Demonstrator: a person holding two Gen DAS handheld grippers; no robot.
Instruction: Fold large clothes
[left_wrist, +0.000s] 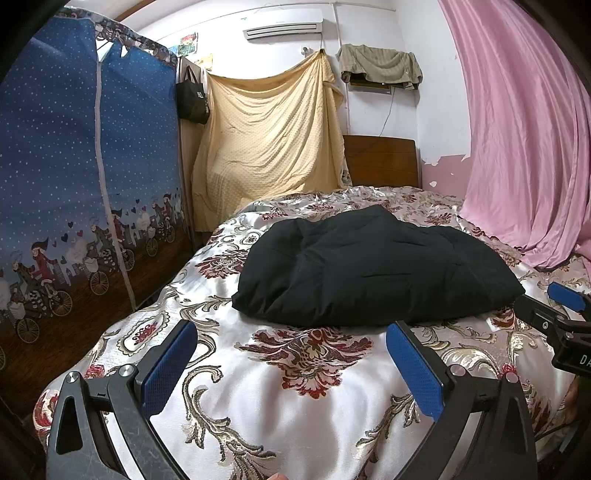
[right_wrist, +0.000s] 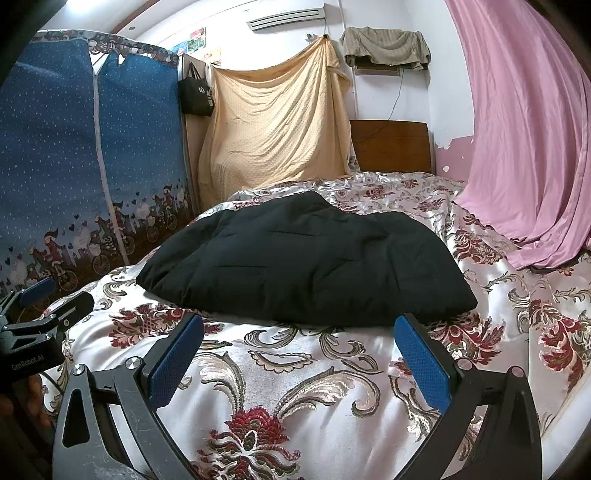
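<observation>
Black quilted jacket (left_wrist: 373, 269) sits bundled mid-bed (left_wrist: 295, 398). Our left gripper (left_wrist: 291, 365) and right gripper (right_wrist: 299, 358) are both wide open, empty. Looks puffy, soft, light; satin is slippery; we'd pinch near-edge corners.

**A bed in floral satin, one dark bundle on top**

The bed (left_wrist: 295, 387) is dressed in a shiny white satin cover worked with dark red flowers and grey-gold scrolls. A folded black quilted garment (left_wrist: 373, 269) lies puffed up on the middle of it, its near edge facing the foot. At the far right side the hem of a pink curtain (left_wrist: 524, 147) spills onto the cover. A brown wooden headboard (left_wrist: 380, 160) stands at the far end.
</observation>
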